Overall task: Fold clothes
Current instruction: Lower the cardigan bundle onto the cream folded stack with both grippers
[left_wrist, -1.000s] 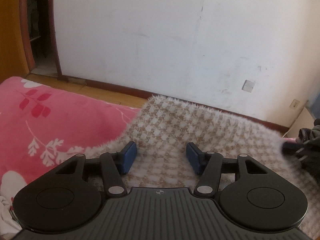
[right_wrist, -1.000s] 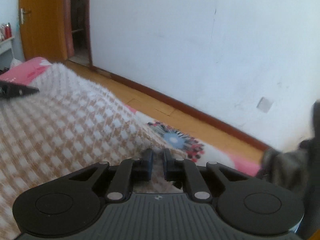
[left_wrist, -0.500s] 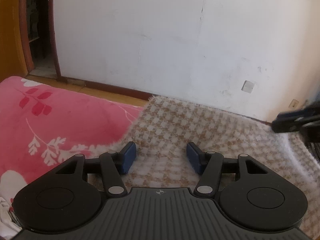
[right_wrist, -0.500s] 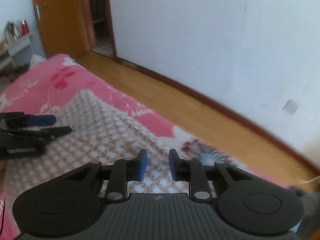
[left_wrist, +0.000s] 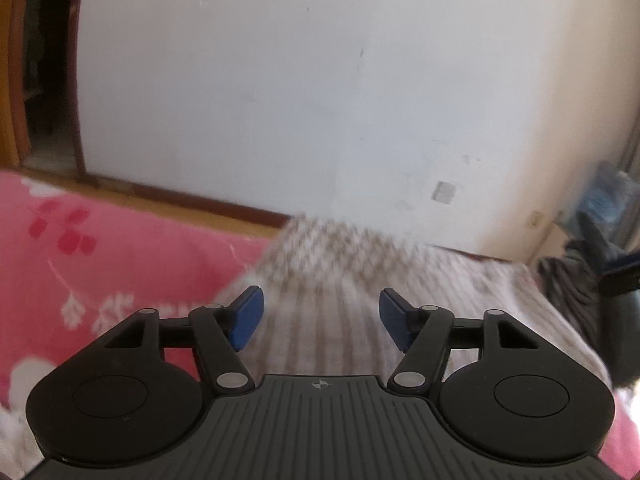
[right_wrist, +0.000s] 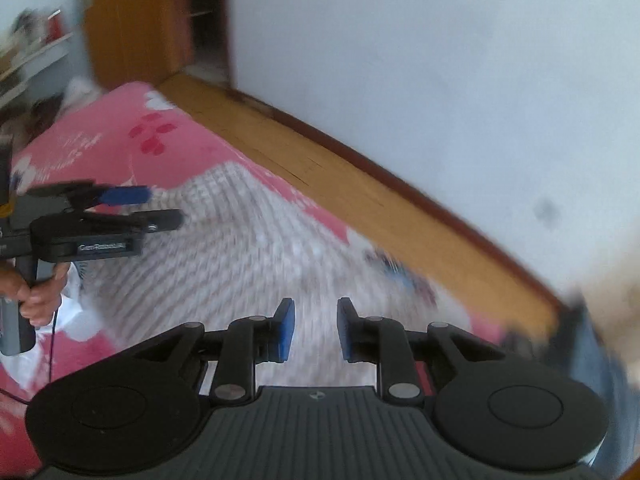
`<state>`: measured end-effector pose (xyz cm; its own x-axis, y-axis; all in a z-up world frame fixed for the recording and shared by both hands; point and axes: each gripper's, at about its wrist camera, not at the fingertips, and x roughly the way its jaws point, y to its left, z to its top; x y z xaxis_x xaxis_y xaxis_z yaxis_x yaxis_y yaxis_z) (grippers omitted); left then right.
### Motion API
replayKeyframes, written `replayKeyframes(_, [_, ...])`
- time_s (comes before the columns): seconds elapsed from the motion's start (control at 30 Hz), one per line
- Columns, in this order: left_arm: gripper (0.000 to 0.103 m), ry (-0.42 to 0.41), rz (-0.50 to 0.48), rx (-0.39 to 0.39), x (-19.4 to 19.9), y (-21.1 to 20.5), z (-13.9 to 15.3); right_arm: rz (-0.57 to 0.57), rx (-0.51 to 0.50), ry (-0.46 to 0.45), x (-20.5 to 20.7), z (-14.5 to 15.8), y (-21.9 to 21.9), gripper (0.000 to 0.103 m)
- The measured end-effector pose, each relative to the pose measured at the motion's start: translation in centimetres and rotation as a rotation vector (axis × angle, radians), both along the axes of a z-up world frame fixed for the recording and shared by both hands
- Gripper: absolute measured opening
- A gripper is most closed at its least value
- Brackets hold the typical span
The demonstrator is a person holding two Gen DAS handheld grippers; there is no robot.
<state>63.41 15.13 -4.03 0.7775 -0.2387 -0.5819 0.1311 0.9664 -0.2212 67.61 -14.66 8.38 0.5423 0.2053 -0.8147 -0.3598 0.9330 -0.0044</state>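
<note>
- left gripper (left_wrist: 321,314): pitched down over the garment, jaws wide apart, blue pads (left_wrist: 248,317) clear of the cloth, nothing between them. Jaws have just been opening further.
- right gripper (right_wrist: 316,330): tilted down more steeply, narrow gap between its blue pads (right_wrist: 286,330). Jaws have just been opening; nothing pinched, cloth only shows below through the gap. Released.
- Right view also catches the left gripper side-on at the left edge, roughly level above the garment's left part, fingers spread. A hand (right_wrist: 34,294) wraps its handle from below; a thin dark cable hangs off it.
- checked garment (right_wrist: 208,248): beige-and-white fuzzy knit, lying spread on the bed under both grippers, far edge towards the wall. Both views are motion-blurred, so the fold state is unclear.
- pink bedspread (left_wrist: 120,264): white and red floral print, shows to the left of and beyond the garment.
- dark clothes pile (left_wrist: 568,280): at the right edge of the left view, just beside the garment's right side.
- Room: wooden floor (right_wrist: 360,196) strip between bed and white wall (left_wrist: 320,100), dark red skirting, small square wall plate (left_wrist: 444,192). Orange-brown door (right_wrist: 132,20) and a dark doorway at the upper left. Blurred shelf with items at far left of the right view.
</note>
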Motion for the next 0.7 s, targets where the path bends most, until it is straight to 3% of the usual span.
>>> replayKeyframes(0.07, [0.072,0.036,0.020,-0.083,-0.7,1.8,-0.2,-0.205,0.116,0.069,-1.2,-0.6,-3.0,0.045])
replayKeyframes(0.2, [0.078,0.132,0.109,-0.391,-0.9,7.9,-1.7,-0.613,0.569,0.202,-4.3,-5.5,-9.2,0.057])
replayKeyframes(0.27, [0.082,0.199,0.147,-0.555,-0.4,11.2,-3.4,-0.705,0.695,0.193,-6.2,-7.6,-10.2,0.062])
replayKeyframes(0.33, [0.082,0.280,0.118,-0.662,0.7,12.9,-5.1,-0.743,0.781,0.188,-7.4,-9.0,-10.5,0.065])
replayKeyframes(0.43, [0.082,0.319,0.028,-0.698,2.1,12.8,-6.1,-0.728,0.799,0.167,-8.1,-9.7,-9.4,0.073])
replayKeyframes(0.53, [0.081,0.346,-0.081,-0.675,3.2,10.8,-6.2,-0.678,0.674,0.133,-8.2,-9.0,-7.5,0.074])
replayKeyframes(0.63, [0.071,0.375,-0.107,-0.602,3.9,8.4,-6.3,-0.649,0.563,0.137,-7.6,-9.1,-5.0,0.075])
replayKeyframes(0.7, [0.063,0.355,-0.102,-0.609,4.3,8.2,-5.8,-0.661,0.567,0.136,-7.5,-9.0,-4.2,0.074])
